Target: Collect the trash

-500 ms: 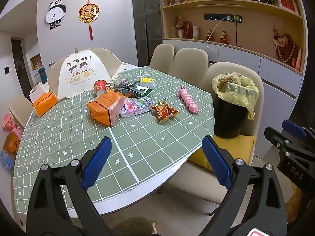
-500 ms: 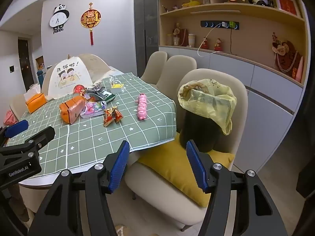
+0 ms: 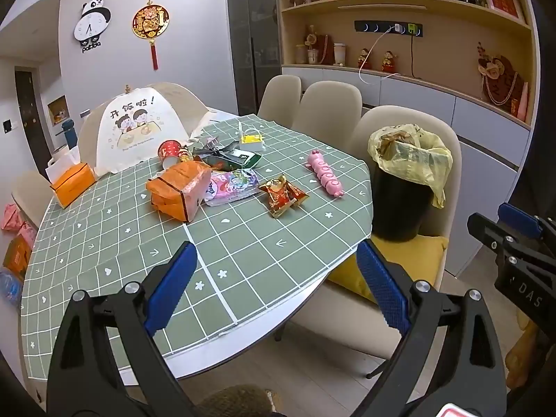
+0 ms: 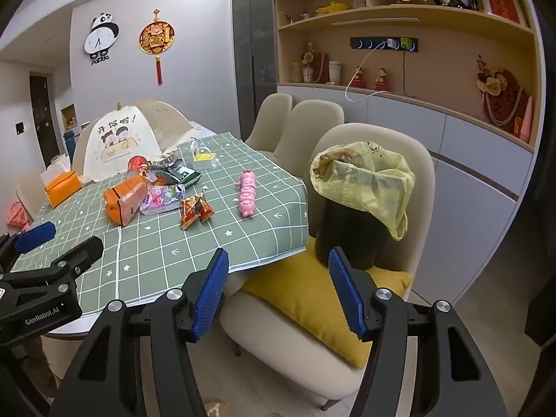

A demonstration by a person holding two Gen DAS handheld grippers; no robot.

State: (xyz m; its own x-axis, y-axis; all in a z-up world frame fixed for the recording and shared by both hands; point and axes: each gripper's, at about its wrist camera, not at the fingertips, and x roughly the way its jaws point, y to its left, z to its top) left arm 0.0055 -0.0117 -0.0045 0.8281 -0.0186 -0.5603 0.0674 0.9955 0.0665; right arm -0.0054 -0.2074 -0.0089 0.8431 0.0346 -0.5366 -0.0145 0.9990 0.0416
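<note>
Green checked table [image 3: 243, 243] strewn with wrappers [image 3: 283, 196], lined bin [image 3: 405, 187] seated beside it, left claw [image 3: 274, 285] and right claw [image 4: 278, 292] held wide apart, nothing gripped.

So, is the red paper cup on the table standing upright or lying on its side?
Lying on its side. The red cup rests on the green tablecloth with its white open mouth facing sideways toward the camera, beside the orange package.

"panda" under the panda wall clock [image 3: 91, 24], far left wall. "开饭啦!" on the white food cover [image 3: 137, 128], far side of the table. "GenRobot.AI" on the left gripper [image 4: 43, 243] body, right wrist view. "DAS" on the right gripper [image 3: 514, 229], left wrist view.
</note>
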